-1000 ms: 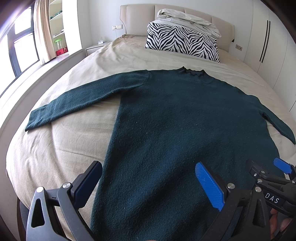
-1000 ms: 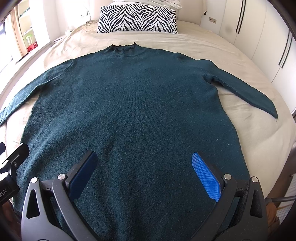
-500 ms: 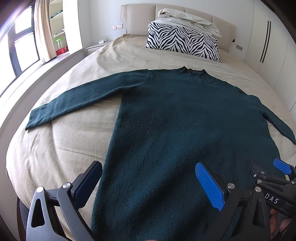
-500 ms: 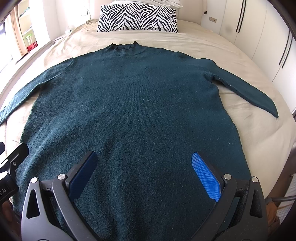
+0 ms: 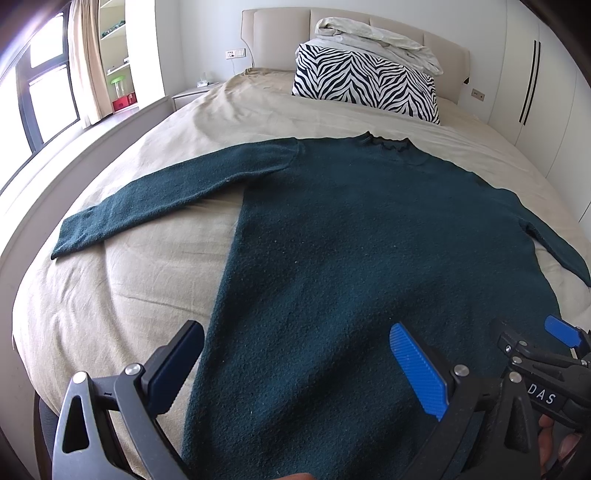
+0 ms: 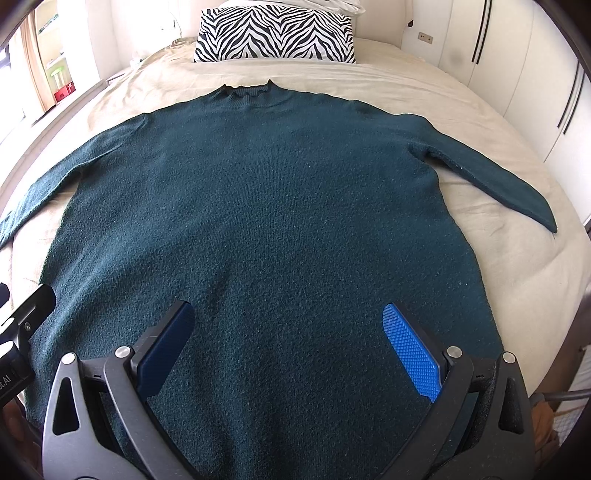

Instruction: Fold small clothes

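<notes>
A dark teal sweater [image 5: 351,240] lies flat on the beige bed, collar toward the headboard, both sleeves spread out to the sides. It also fills the right wrist view [image 6: 266,206]. My left gripper [image 5: 295,365] is open and empty, above the sweater's lower left part near its left side edge. My right gripper [image 6: 288,350] is open and empty, above the middle of the lower body. The right gripper's tip also shows at the right edge of the left wrist view [image 5: 561,332]. The hem is hidden under the grippers.
The beige bedsheet [image 5: 122,280] shows on both sides of the sweater. A zebra-striped pillow [image 5: 365,85] with a white folded duvet [image 5: 373,35] on it stands at the headboard. White wardrobes [image 6: 517,66] line the right, a window and shelf [image 5: 114,55] the left.
Both grippers have stayed nearly still. The sweater has not moved.
</notes>
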The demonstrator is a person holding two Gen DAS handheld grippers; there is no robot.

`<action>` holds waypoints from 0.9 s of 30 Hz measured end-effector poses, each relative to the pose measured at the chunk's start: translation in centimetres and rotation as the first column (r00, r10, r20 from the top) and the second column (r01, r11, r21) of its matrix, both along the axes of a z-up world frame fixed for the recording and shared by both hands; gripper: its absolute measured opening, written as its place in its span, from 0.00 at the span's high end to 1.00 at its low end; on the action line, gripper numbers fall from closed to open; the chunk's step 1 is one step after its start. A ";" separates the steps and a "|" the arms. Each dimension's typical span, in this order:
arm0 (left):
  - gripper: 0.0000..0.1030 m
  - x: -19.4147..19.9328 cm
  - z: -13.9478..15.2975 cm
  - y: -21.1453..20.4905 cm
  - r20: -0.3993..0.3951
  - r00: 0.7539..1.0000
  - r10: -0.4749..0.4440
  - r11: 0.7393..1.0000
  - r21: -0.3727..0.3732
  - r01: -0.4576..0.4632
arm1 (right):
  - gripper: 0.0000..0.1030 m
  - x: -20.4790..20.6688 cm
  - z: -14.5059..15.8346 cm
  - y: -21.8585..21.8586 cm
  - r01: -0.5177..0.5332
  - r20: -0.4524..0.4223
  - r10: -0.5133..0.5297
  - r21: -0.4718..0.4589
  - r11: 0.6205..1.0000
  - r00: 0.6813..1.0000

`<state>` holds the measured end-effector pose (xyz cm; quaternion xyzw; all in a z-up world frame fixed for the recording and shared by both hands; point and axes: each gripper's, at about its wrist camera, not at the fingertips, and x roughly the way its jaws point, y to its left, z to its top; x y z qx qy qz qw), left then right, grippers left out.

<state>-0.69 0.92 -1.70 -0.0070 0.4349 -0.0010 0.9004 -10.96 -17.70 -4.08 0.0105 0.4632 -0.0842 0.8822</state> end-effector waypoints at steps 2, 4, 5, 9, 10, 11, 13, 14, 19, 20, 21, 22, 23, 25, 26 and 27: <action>0.00 0.0 -0.1 0.1 -0.001 1.000 0.000 1.000 0.002 0.000 | 0.00 0.1 -0.1 0.0 -0.002 -0.002 0.002 0.001 1.000 1.000; 0.00 -0.1 -0.1 0.1 -0.002 1.000 0.002 1.000 0.008 -0.002 | 0.00 0.1 -0.1 0.0 -0.001 -0.003 0.002 0.003 1.000 1.000; 0.00 0.0 0.0 0.0 -0.005 1.000 0.004 1.000 0.010 -0.004 | 0.00 0.1 -0.2 0.0 -0.002 -0.003 0.002 0.004 1.000 1.000; 0.00 0.2 -0.1 -0.3 -0.014 1.000 0.008 1.000 0.018 -0.008 | 0.00 0.2 -0.4 -0.2 -0.001 -0.007 0.001 0.011 1.000 1.000; 0.00 0.2 -0.1 -0.4 -0.014 1.000 0.010 1.000 0.022 -0.010 | 0.00 0.2 -0.4 -0.3 0.000 -0.009 0.000 0.015 1.000 1.000; 0.00 0.3 -0.2 -0.5 -0.013 1.000 0.015 1.000 0.027 -0.014 | 0.00 0.3 -0.4 -0.5 0.001 -0.011 -0.001 0.020 1.000 1.000; 0.00 0.3 -0.2 -0.6 -0.004 1.000 0.010 0.999 0.031 -0.010 | 0.00 0.4 -0.6 -0.7 0.003 -0.012 -0.002 0.030 1.000 1.000; 0.00 0.4 -0.2 -0.8 0.002 1.000 0.007 0.999 0.034 -0.007 | 0.00 0.5 -0.6 -1.0 0.002 -0.012 -0.001 0.039 0.999 1.000; 0.00 1.3 -0.9 -0.2 -0.043 0.999 -0.021 0.998 -0.061 0.018 | 0.00 0.6 0.5 -4.0 0.010 0.059 -0.020 0.156 0.988 0.998; 0.00 1.7 -1.1 0.0 -0.061 0.998 -0.025 0.996 -0.090 0.019 | 0.00 0.7 0.9 -5.3 0.021 0.080 -0.037 0.193 0.981 0.996; 0.00 2.1 -1.4 0.2 -0.080 0.996 -0.028 0.993 -0.118 0.019 | 0.00 0.7 1.3 -6.8 0.039 0.100 -0.063 0.228 0.973 0.993; 0.00 2.6 -1.5 0.4 -0.092 0.995 -0.028 0.991 -0.135 0.016 | 0.00 0.7 1.7 -8.7 0.064 0.120 -0.099 0.261 0.963 0.988; 0.00 3.0 -1.5 0.6 -0.099 0.995 -0.023 0.990 -0.139 0.009 | 0.00 0.6 2.1 -10.7 0.092 0.143 -0.139 0.292 0.952 0.980; 0.00 3.8 -1.4 0.9 -0.093 0.996 -0.020 0.987 -0.158 0.005 | 0.00 0.2 2.9 -15.8 0.168 0.195 -0.250 0.358 0.918 0.949; 0.00 4.2 -1.4 1.0 -0.091 0.996 -0.023 0.985 -0.172 0.007 | 0.00 -0.1 3.2 -18.6 0.210 0.210 -0.312 0.398 0.893 0.927; 0.00 4.7 -1.4 1.0 -0.084 0.996 -0.028 0.984 -0.179 0.013 | 0.00 -0.4 3.2 -21.3 0.244 0.212 -0.364 0.439 0.864 0.907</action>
